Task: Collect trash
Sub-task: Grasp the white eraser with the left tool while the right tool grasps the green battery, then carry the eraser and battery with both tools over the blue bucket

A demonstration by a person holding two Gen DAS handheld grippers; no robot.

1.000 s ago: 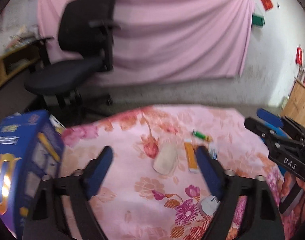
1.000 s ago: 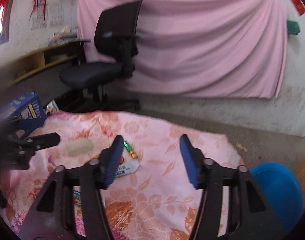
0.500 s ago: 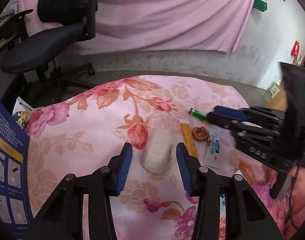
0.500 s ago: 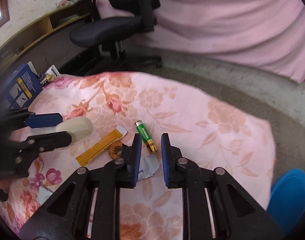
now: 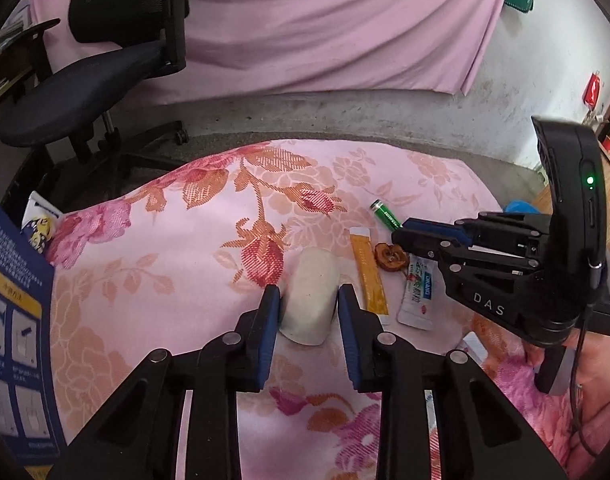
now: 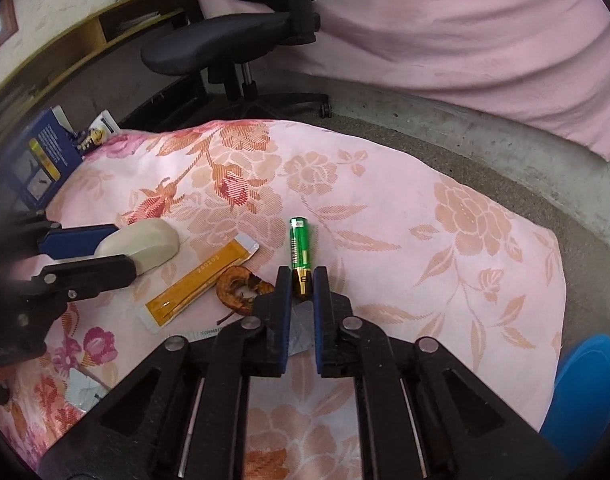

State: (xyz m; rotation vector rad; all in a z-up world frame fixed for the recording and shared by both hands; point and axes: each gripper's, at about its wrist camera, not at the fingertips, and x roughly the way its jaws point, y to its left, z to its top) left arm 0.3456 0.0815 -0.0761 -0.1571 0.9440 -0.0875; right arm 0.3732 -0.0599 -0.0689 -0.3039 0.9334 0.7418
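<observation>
Between the blue-padded black fingers of the left gripper sits an off-white oval lump. Under it spreads a pink cloth patterned with red, orange and magenta roses. Beside its right finger lies an orange sachet with white ends. The right gripper, also black with blue pads, flanks a green battery with a gold end.

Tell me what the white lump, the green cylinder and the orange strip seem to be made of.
White lump: matte, off-white and rounded, possibly soap or foam; the look leaves it open.
Green cylinder: a battery, glossy printed green wrap with a gold band, presumably over metal.
Orange strip: flat sachet of shiny film, with white sealed ends and a printed code.
</observation>
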